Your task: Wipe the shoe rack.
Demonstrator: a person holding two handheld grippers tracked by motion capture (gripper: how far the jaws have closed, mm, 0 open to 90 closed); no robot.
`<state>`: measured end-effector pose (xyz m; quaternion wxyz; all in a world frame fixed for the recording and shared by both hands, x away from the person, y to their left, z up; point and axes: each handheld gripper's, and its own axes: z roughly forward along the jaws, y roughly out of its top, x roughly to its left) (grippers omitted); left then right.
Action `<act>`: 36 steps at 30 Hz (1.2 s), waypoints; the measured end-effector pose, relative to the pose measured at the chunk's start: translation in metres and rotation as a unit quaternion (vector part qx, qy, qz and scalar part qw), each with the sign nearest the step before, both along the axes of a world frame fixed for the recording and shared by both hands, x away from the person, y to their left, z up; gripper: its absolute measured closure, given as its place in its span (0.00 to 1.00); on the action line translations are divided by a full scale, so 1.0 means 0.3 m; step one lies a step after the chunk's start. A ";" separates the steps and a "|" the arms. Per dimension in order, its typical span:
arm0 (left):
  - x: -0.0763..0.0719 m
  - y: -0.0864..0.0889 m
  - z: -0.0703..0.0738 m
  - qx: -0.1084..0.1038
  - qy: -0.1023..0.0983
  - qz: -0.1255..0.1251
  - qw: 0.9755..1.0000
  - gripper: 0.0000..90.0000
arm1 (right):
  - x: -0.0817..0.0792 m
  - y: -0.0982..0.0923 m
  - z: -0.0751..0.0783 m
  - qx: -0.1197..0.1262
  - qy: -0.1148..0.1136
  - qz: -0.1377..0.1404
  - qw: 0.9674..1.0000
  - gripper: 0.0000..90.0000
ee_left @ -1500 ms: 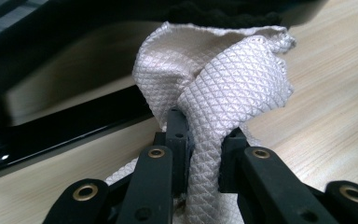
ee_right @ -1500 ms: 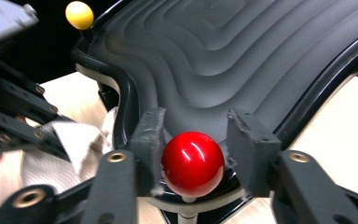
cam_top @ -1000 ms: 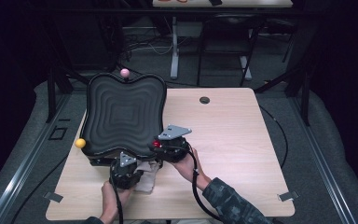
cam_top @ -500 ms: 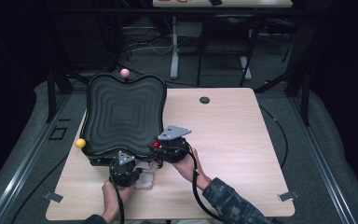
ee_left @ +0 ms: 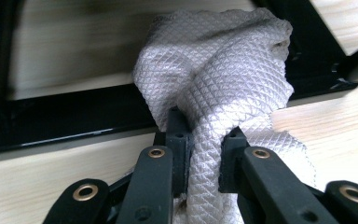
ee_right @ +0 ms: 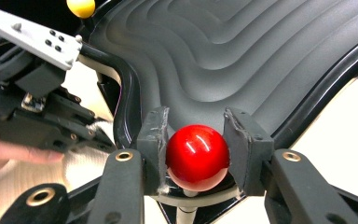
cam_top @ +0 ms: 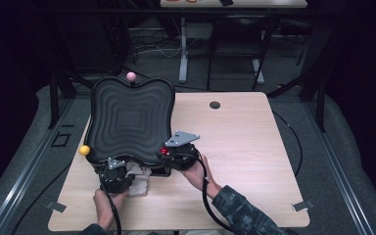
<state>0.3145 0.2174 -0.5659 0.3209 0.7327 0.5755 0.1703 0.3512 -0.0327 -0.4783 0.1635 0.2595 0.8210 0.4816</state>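
Black wavy-ridged tray (cam_top: pixel 127 117) sits on the light wood table (cam_top: pixel 245 147), at its left-rear part, raised a bit off the surface on a black frame (ee_left: pixel 65 126). Nothing lies in the tray; its rippled inner surface is bare. Three knobs stand at its rim: pink ball knob (cam_top: pixel 131 77) at the far edge, yellow ball knob (cam_top: pixel 84 150) at the near-left corner, red ball knob (ee_right: pixel 197 156) at the near-right corner.

R claw (ee_right: pixel 196 154) is clamped on the red ball knob, one pad each side, ball sitting on a short post just outside the tray rim.

L claw (ee_left: pixel 204 154) is closed tight on a white waffle-weave cloth (ee_left: pixel 219 84); the cloth bunches up ahead of the jaws & sits against the black frame under the tray's near edge. In high view the cloth (cam_top: pixel 138 177) lies on the table betw. the two hands, touching the tray's front edge.

Small dark round cap (cam_top: pixel 215 105) lies on the table near its far edge, well apart from the tray.
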 end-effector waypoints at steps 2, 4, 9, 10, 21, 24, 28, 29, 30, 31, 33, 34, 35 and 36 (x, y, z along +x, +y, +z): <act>-0.001 0.023 -0.001 -0.001 0.002 0.011 1.000 0.88 | 0.000 0.001 0.000 -0.001 0.000 0.001 1.000 0.67; -0.002 0.045 0.000 -0.003 0.005 0.022 1.000 0.88 | 0.001 0.001 0.002 -0.003 0.001 0.000 1.000 0.67; -0.005 0.093 0.002 -0.003 0.009 0.043 0.999 0.88 | 0.001 0.001 0.002 -0.004 0.001 0.001 1.000 0.67; -0.005 0.099 0.002 0.000 0.008 0.045 0.999 0.88 | 0.002 0.001 0.002 -0.004 0.001 0.002 1.000 0.67; -0.013 0.182 0.006 0.025 0.008 0.079 0.997 0.88 | 0.003 0.000 0.002 -0.006 0.001 0.002 1.000 0.67; -0.013 0.198 0.006 0.036 0.009 0.083 0.996 0.88 | 0.003 0.000 0.002 -0.005 0.002 0.003 1.000 0.67; -0.014 0.221 0.008 0.042 0.009 0.095 0.995 0.88 | 0.002 0.001 0.001 -0.005 0.003 0.001 1.000 0.67; -0.015 0.228 0.008 0.042 0.010 0.100 0.994 0.88 | 0.002 0.001 0.001 -0.006 0.002 0.001 1.000 0.67; -0.015 0.235 0.008 0.043 0.010 0.104 0.994 0.88 | 0.002 0.000 0.001 -0.006 0.002 0.002 1.000 0.67; -0.016 0.240 0.008 0.045 0.010 0.108 0.993 0.88 | 0.002 0.001 0.001 -0.005 0.002 0.002 1.000 0.67; -0.016 0.245 0.007 0.047 0.010 0.111 0.993 0.88 | 0.003 0.000 0.001 -0.006 0.002 0.002 1.000 0.67; -0.016 0.242 0.007 0.050 0.009 0.113 0.992 0.88 | 0.003 0.000 0.001 -0.005 0.002 0.003 1.000 0.67; -0.015 0.239 0.007 0.052 0.010 0.111 0.992 0.88 | 0.003 0.001 0.000 -0.005 0.002 0.003 1.000 0.67; -0.015 0.236 0.006 0.054 0.010 0.112 0.992 0.88 | 0.003 0.001 0.000 -0.005 0.001 0.004 1.000 0.67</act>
